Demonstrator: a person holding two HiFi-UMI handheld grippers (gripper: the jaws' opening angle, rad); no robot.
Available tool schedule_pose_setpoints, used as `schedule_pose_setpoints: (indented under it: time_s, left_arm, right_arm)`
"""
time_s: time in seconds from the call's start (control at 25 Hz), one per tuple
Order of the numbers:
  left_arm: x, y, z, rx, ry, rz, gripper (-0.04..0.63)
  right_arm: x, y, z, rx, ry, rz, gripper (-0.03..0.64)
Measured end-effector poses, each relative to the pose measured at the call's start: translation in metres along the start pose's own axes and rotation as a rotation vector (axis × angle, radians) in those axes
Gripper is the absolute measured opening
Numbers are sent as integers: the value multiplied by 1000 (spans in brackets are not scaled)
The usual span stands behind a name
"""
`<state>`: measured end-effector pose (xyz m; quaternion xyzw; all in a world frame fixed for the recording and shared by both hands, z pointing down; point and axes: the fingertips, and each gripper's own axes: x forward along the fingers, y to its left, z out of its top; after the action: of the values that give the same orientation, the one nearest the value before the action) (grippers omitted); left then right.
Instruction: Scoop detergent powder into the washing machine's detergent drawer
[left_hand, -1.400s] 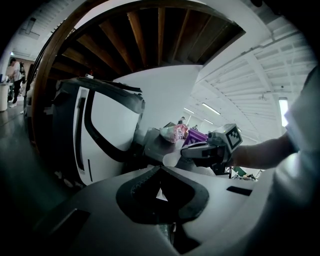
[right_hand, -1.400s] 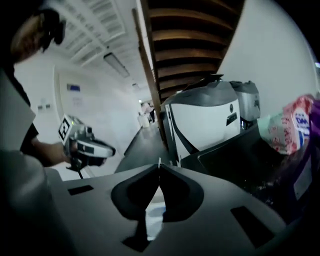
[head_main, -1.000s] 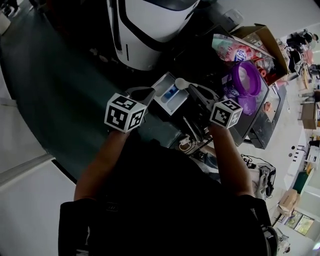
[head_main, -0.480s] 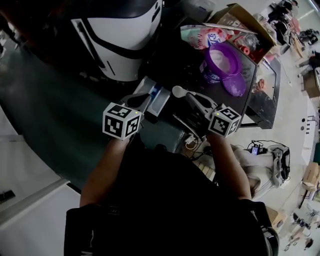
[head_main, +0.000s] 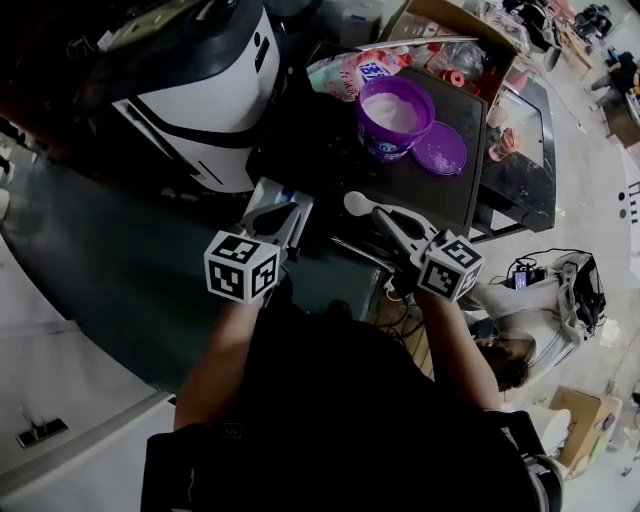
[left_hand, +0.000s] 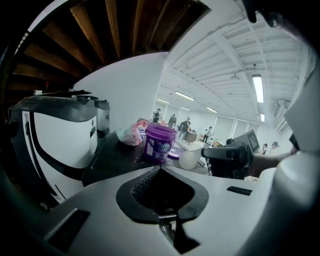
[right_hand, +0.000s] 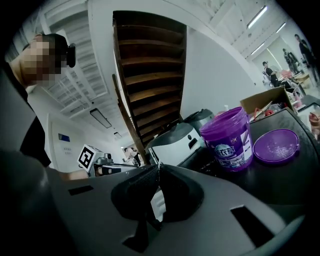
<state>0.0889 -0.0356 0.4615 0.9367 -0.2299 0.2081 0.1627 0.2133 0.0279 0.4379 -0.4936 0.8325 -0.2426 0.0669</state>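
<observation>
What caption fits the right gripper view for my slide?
Right tongs shut on a white scoop handle, facing the open purple tub with its lid lying beside it.

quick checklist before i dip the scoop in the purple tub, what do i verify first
1. White scoop gripped: ok, the right gripper is shut on its handle.
2. Purple detergent tub open: ok, its lid lies beside it on the black table.
3. Powder available: ok, it shows white inside the tub.
4. Scoop empty: cannot tell, the inside of its bowl is unreadable.
5. Left gripper free: ok, shut with nothing between its jaws.
6. Detergent drawer pulled out: cannot tell, mostly hidden behind the left gripper.
</observation>
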Motion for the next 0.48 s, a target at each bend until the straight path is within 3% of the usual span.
schedule_pose_setpoints:
  time_s: [0.48]
  left_arm:
    - [23,16,61,133,-44,-124,8]
  right_arm:
    - [12,3,43,-19,-121,-87,20]
